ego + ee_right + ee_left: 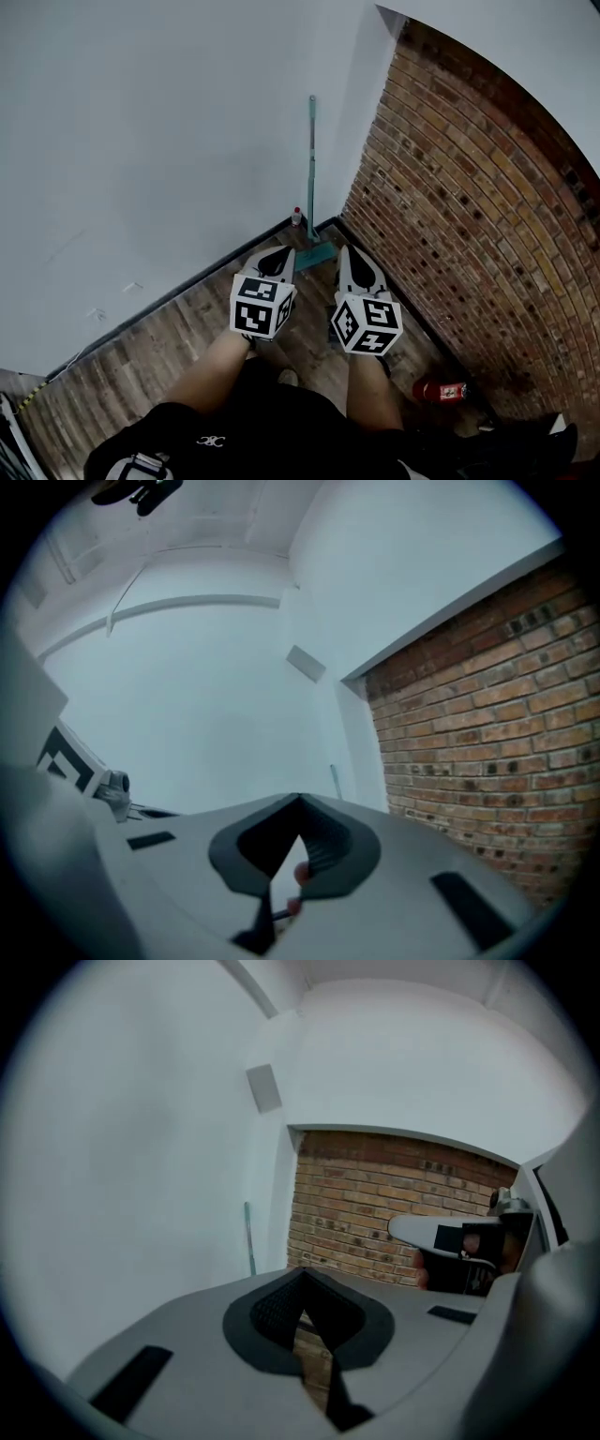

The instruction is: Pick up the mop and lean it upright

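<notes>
The teal mop stands upright in the corner, its handle (pixel 311 159) leaning where the white wall meets the brick wall and its head (pixel 316 255) on the wooden floor. My left gripper (pixel 278 253) is just left of the mop head, shut and empty. On the other side of the head my right gripper (pixel 346 253) is also shut with nothing held. Neither touches the mop. A thin strip of handle (pixel 249 1241) shows past my left gripper (pixel 302 1277) in the left gripper view. It appears again (pixel 334 780) beyond my right gripper (pixel 298 803) in the right gripper view.
A small red-capped bottle (pixel 297 217) stands at the wall base beside the mop. A red can-like object (pixel 441 389) lies on the floor by the brick wall (pixel 469 216). The white wall (pixel 169 141) closes the left side. The person's legs are below the grippers.
</notes>
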